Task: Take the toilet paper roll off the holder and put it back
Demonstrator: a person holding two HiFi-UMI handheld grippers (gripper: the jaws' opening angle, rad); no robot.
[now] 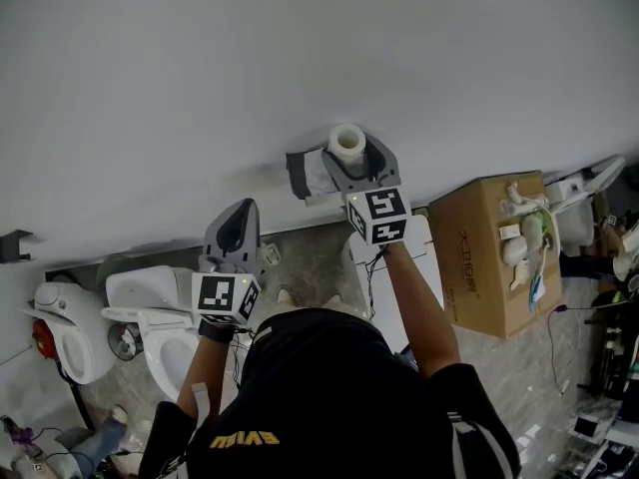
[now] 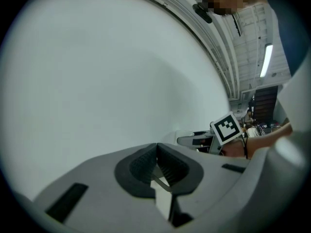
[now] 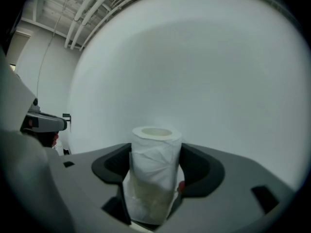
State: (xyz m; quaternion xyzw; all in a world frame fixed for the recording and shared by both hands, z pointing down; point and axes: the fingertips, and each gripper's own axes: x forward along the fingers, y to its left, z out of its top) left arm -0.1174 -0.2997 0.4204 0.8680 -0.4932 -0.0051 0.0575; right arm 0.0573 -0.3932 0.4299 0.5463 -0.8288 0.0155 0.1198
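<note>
- A plain white wall (image 1: 300, 58) is filling the background, with a floor of toilets (image 1: 150, 307) and a cardboard box (image 1: 494, 247) lying below the grippers.
- The right gripper (image 1: 351, 168) is gripping the toilet paper roll (image 1: 346, 140) with its jaws partly apart. The roll is standing upright between the pads, its top rising above them.
- The holder (image 1: 303, 175) is sitting on the wall just left of that gripper's tips.
- The left gripper (image 1: 238, 230) is hanging lower and to the left, facing the wall with its jaws pressed together and empty.
</note>
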